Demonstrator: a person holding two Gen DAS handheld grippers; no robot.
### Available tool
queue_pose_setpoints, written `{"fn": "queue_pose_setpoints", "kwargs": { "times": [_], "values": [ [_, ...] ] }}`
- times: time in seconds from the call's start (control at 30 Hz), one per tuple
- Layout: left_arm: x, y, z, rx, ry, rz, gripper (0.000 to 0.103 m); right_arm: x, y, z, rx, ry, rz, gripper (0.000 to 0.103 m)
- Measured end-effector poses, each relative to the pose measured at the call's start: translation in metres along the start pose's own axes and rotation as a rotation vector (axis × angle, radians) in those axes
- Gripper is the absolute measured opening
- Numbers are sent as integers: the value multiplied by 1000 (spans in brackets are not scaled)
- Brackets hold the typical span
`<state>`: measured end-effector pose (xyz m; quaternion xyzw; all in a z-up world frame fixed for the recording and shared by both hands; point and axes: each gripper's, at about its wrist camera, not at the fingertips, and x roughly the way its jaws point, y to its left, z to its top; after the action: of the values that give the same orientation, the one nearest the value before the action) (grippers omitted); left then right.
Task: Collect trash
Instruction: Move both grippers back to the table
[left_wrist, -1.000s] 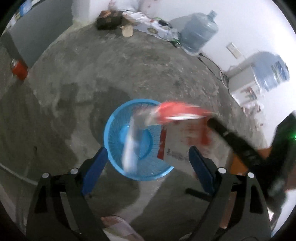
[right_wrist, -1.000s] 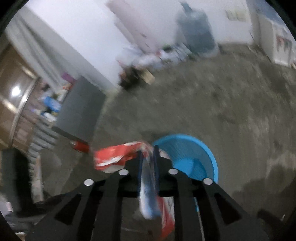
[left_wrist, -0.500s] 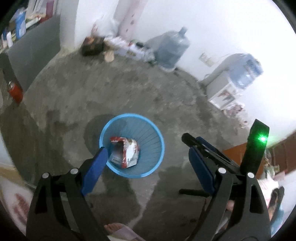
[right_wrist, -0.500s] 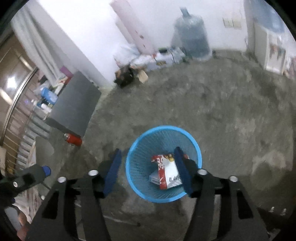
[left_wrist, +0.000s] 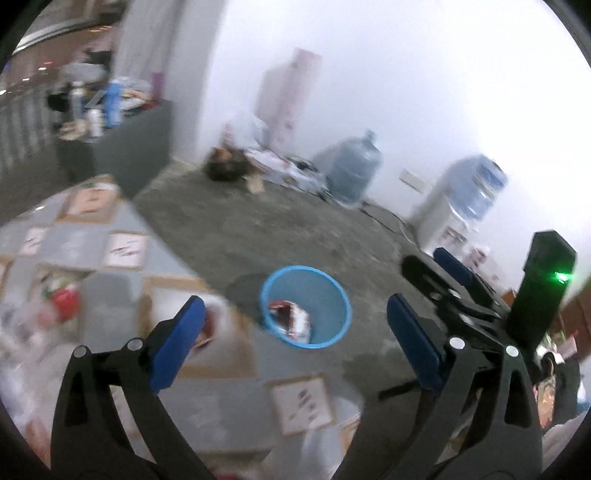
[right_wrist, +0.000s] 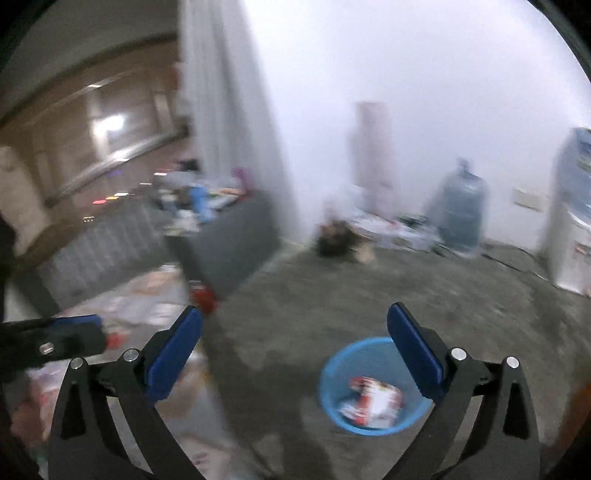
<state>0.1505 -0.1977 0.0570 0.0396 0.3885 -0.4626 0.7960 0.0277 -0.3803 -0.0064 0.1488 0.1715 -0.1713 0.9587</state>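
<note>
Both jaws are held wide apart, nothing between them. The left gripper (left_wrist: 291, 339) is nearer the remaining trash (left_wrist: 61, 301) — scattered on the patterned mat (left_wrist: 122, 266), left of the jaws. The blue bin (left_wrist: 306, 304) holds a red-and-white packet (left_wrist: 293, 319).

**Surfaces and finishes as I see them**

Ahead of my left tongs (left_wrist: 295, 347) the blue basket (left_wrist: 334, 295) reads as smooth plastic, and the red-and-white packet (left_wrist: 293, 319) inside looks like glossy printed wrapper. The floor (left_wrist: 295, 229) around it is rough, mottled grey, like bare concrete. My tongs' frames are matt black, their pads (left_wrist: 177, 343) a dull blue, with small shiny metal pins. Left of them lies a smooth grey patterned sheet (left_wrist: 74, 236). Beyond my right tongs (right_wrist: 295, 350), the water jug (right_wrist: 460, 210) looks like translucent plastic against a matt white wall (right_wrist: 424, 66).
</note>
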Motion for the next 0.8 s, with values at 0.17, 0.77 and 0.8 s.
{"fn": "queue_pose_setpoints", "kwargs": {
  "times": [0.17, 0.77, 0.8],
  "values": [
    [-72, 39, -31, -86, -104, 84, 94, -16, 45, -6, -98, 11, 75, 97],
    [-281, 134, -207, -383, -408, 614, 94, -33, 156, -58, -272, 201, 312, 97],
    [-281, 134, -213, -385, -411, 616, 94, -32, 159, -60, -270, 217, 322, 97]
  ]
}}
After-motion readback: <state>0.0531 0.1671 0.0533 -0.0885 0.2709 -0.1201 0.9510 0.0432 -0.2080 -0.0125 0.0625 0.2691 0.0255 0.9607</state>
